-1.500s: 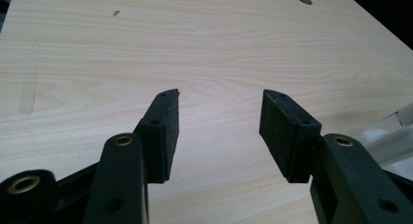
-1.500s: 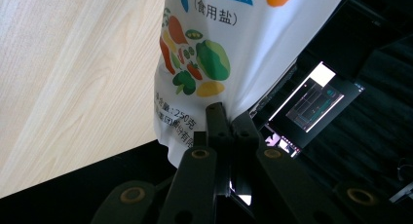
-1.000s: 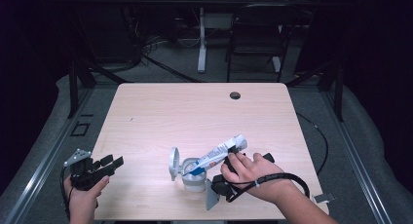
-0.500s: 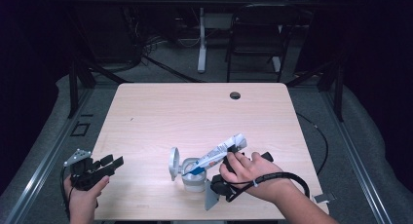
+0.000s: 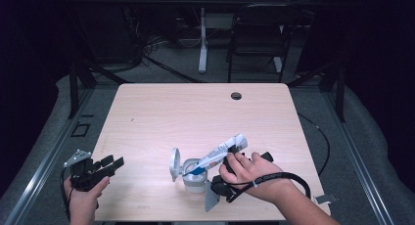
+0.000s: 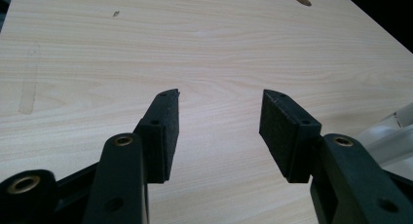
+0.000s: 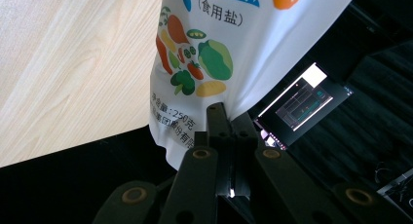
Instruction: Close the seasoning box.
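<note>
1. The right claw was clamped tight on the bottom edge of the salt pouch, and its jaws were pressed together on the seam.
2. That pouch was white with blue at its lower end, printed with bright vegetables and Chinese characters.
3. It was tilted, and its blue end dipped into the mouth of the small clear jar.
4. The jar sat near the front edge of the bench, its round lid flipped up on its left.
5. Far left of the jar, the left claw sat wide open and gripped nothing.
</note>
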`<state>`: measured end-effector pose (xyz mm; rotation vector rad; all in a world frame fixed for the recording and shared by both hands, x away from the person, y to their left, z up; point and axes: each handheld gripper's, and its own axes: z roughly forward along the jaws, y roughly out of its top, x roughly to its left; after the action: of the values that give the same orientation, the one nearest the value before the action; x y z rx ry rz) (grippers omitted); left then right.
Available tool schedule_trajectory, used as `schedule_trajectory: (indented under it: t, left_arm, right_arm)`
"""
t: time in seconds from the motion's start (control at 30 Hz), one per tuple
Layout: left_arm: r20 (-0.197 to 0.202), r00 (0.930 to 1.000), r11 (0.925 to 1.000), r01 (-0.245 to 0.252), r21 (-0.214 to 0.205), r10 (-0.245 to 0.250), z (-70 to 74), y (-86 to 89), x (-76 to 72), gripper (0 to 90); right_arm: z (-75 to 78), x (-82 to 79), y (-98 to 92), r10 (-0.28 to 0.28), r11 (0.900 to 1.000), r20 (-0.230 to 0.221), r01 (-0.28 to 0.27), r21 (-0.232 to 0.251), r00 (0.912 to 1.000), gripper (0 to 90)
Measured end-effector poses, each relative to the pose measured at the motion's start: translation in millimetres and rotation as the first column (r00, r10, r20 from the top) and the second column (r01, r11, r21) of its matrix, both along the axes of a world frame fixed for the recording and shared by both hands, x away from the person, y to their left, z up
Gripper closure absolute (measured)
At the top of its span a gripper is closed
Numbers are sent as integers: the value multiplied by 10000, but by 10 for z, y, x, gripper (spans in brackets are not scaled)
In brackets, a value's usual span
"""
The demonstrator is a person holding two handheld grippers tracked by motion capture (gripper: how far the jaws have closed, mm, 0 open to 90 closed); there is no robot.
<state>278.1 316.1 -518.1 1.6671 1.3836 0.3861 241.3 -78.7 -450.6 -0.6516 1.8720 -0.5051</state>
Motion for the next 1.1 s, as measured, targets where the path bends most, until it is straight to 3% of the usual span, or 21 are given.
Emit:
schedule_trajectory:
  t: [0.7, 0.93, 1.1]
  left_arm:
    - [58, 10000, 10000, -45, -54, 45, -8, -1, 3, 496]
    - [-13, 10000, 10000, -2, -29, 2, -1, 5, 1, 496]
    - [34, 10000, 10000, -42, -50, 42, -8, -2, 4, 495]
  right_arm:
    - [13, 8, 17, 98, 9999, -15, -99, -119, 10000, 900]
    - [30, -12, 35, -1, 9996, 166, 5, -271, 9999, 900]
    - [30, -1, 24, 25, 9999, 84, -23, -144, 10000, 900]
